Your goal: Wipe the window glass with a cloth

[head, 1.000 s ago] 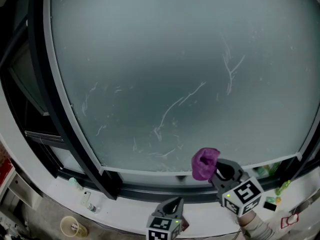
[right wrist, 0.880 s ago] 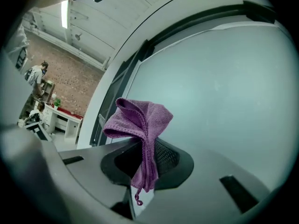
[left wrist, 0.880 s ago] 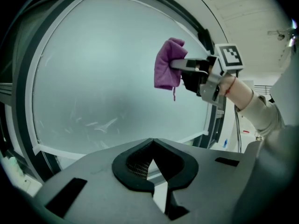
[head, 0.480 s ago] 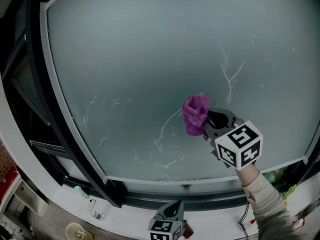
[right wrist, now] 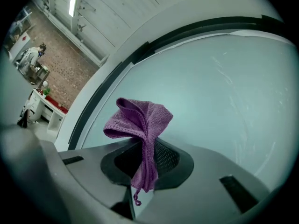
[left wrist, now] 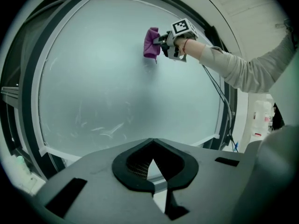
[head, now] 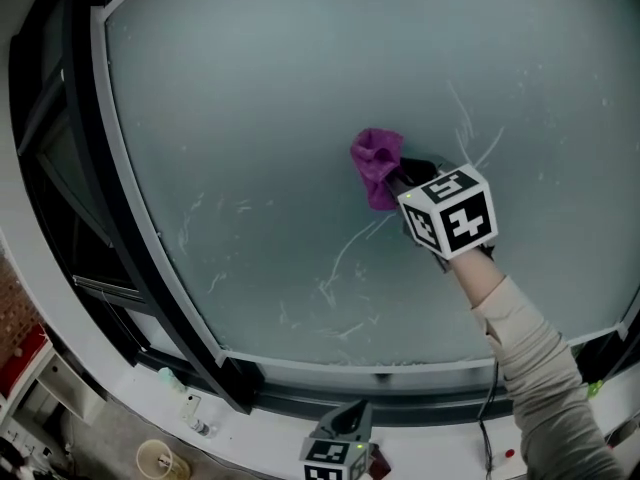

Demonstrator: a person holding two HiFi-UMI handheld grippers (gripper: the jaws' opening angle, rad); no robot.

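Observation:
The window glass (head: 280,108) is a large frosted pane with white streaks (head: 345,258) low in the middle and more streaks (head: 465,128) at the upper right. My right gripper (head: 395,176) is raised to the middle of the pane, shut on a bunched purple cloth (head: 377,166) that lies against or just off the glass. In the right gripper view the cloth (right wrist: 140,120) hangs out of the shut jaws. The left gripper view shows the cloth (left wrist: 151,43) high on the pane. My left gripper (head: 345,413) stays low by the sill, shut and holding nothing.
A dark window frame (head: 130,268) runs down the left side and along the bottom. Small bottles (head: 185,408) and a cup (head: 158,460) stand on the sill at the lower left. A sleeved arm (head: 540,368) reaches up from the lower right.
My right gripper has carried the purple cloth up from the bottom edge of the pane to its middle. The left gripper has stayed low by the sill.

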